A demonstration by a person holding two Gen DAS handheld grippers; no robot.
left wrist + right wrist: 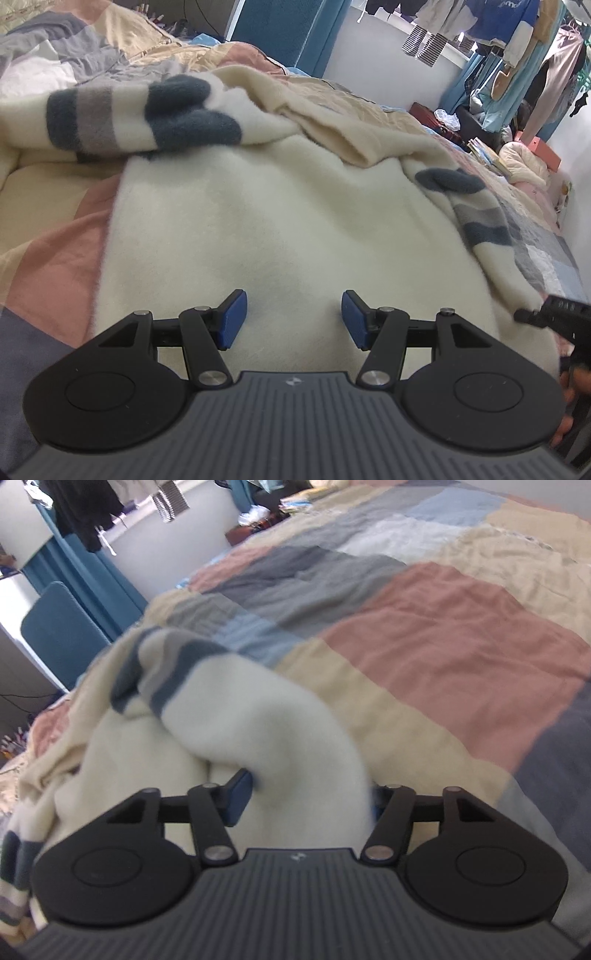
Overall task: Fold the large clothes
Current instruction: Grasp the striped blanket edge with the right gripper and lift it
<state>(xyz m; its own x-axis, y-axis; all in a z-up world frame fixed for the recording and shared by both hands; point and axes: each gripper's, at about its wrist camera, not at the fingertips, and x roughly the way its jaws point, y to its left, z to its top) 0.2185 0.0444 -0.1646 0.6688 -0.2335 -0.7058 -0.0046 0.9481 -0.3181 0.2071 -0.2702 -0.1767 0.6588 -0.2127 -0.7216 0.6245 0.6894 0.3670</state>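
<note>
A fluffy cream sweater point(277, 221) lies spread on the patchwork bedspread point(55, 266). One sleeve with dark blue and grey stripes point(147, 118) is folded across its top, and the other striped sleeve point(476, 218) lies along its right side. My left gripper point(293, 317) hovers over the sweater's near middle, open, with only the flat cloth below its blue pads. My right gripper point(532, 315) is at the sweater's right edge. In the right wrist view a thick bunch of the sweater point(258, 731) fills the right gripper point(308, 797), pressed against the left pad point(240, 797). The cloth hides the other pad.
The bedspread point(443, 646) stretches far to the right of the sweater. Clothes hang on a line point(498, 29) beyond the bed, near blue curtains point(288, 33). Books and bags point(517, 158) are piled at the bed's far side. A blue chair point(59, 635) stands by the wall.
</note>
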